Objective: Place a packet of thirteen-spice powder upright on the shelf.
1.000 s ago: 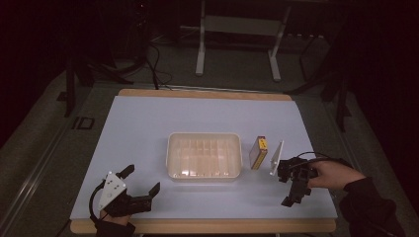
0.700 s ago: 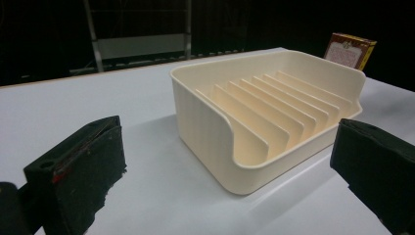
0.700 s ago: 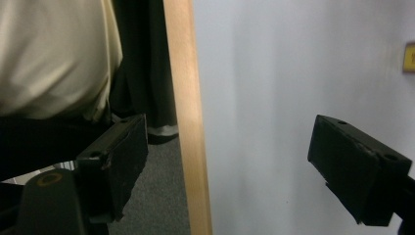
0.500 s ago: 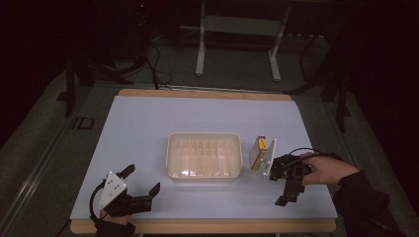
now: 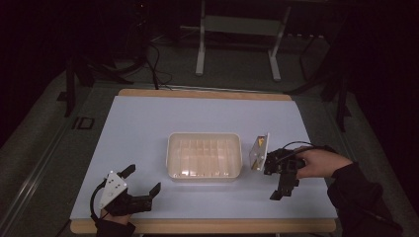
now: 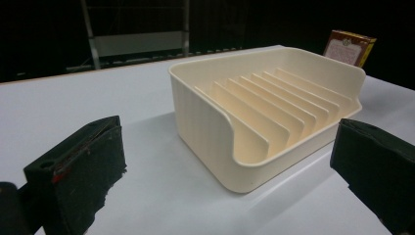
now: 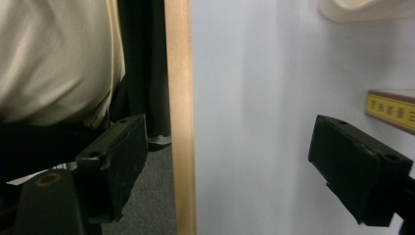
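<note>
Right tool (image 5: pixel 269 173) open beside small box (image 5: pixel 258 151).

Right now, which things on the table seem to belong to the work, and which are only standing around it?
Likely in use:
- cream slotted tray
- small box with yellow edge, beside the tray
- right gripper, open, near the box
- left gripper, open

Only around:
- metal stand behind the table
- floor cables
</note>
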A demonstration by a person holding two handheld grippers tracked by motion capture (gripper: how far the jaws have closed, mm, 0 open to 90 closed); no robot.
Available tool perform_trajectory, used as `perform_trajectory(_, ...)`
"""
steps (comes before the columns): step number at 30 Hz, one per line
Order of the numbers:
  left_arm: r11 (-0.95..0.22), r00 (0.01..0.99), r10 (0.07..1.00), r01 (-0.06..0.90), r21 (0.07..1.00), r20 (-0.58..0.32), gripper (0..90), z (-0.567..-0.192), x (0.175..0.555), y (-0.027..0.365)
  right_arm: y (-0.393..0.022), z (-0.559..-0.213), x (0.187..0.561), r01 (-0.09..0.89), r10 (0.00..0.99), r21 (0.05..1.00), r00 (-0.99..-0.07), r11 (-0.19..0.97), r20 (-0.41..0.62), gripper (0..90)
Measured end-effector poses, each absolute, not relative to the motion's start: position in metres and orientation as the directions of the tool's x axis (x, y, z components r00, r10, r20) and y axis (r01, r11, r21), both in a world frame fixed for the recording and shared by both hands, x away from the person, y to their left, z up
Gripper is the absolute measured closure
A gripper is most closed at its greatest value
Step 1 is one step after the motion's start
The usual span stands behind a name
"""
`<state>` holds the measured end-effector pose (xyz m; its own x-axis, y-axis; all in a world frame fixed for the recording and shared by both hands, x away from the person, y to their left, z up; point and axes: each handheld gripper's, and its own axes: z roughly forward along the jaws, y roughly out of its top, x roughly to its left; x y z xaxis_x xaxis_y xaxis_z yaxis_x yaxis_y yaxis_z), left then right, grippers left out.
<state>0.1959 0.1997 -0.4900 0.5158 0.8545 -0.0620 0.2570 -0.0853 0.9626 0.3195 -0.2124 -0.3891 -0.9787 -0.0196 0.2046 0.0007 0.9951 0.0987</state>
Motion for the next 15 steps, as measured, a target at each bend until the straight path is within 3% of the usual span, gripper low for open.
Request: perform_trajectory(15, -0.083, 0.514, 0.855, 0.259, 0.962, -0.065, 0.0, -0.49, 0.196, 0.2, -0.211, -0.368, 0.338, 0.023, -0.003, 0.168, -0.988, 0.985, 0.151, 12.5)
